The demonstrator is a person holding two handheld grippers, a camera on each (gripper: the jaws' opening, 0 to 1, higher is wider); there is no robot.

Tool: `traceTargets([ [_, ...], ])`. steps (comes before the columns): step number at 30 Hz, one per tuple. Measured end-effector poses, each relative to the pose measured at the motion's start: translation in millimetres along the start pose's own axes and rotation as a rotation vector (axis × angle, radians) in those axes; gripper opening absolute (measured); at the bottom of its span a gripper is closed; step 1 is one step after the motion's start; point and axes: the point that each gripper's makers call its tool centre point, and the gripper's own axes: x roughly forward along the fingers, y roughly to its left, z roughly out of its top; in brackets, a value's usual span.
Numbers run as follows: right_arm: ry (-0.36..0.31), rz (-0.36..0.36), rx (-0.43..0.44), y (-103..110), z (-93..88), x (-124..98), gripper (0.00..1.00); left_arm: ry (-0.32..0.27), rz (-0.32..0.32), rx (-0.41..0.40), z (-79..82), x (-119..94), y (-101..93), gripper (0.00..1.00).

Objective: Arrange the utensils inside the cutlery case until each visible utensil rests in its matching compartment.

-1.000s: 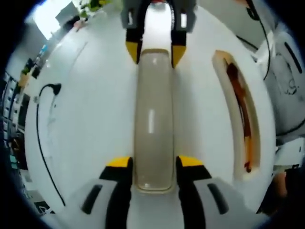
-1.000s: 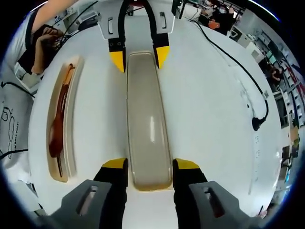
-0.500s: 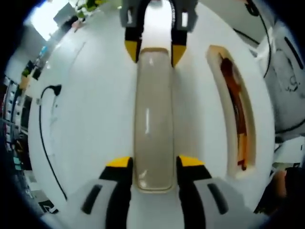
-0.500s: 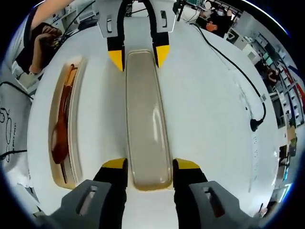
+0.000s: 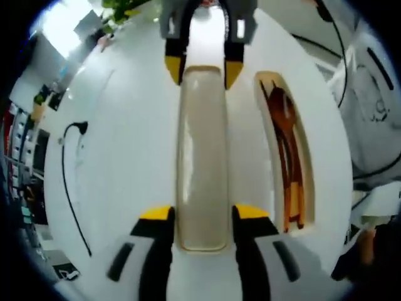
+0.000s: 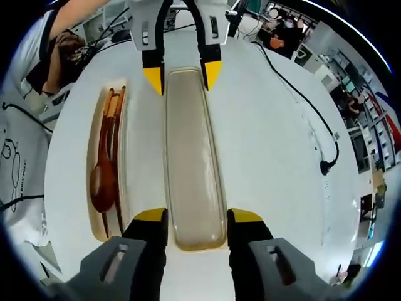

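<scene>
grey moulded bodies on the left tool [image 5: 202,216] and the right tool [image 6: 197,219], each with oblong recessed slots. black jaws capped with bright yellow tips. same black-and-yellow jaws on the tool opposite, below a pale grey housing with small rectangular slots. no cables or markings discernible.

A cutlery case lid [image 6: 194,157] lies lengthwise mid-worktop [image 6: 269,144], each end between one gripper's jaws. Beside it, apart, lies the cutlery case tray [image 6: 95,207], holding a spoon [image 6: 102,175] and chopsticks [image 6: 117,157] side by side. A cable [image 6: 301,100] trails along the worktop's opposite side.
</scene>
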Motion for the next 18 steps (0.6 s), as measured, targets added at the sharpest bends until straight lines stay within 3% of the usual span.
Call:
traceTargets([
  [9,0.009,0.019,-0.013,28,7.1,-11,0.38,0.000,0.021,0.005,-4.9,-8,-27.8,0.38],
  [18,0.024,0.036,-0.025,51,5.5,-15,0.38,-0.018,0.002,-0.002,-4.8,-8,-51.8,0.38],
])
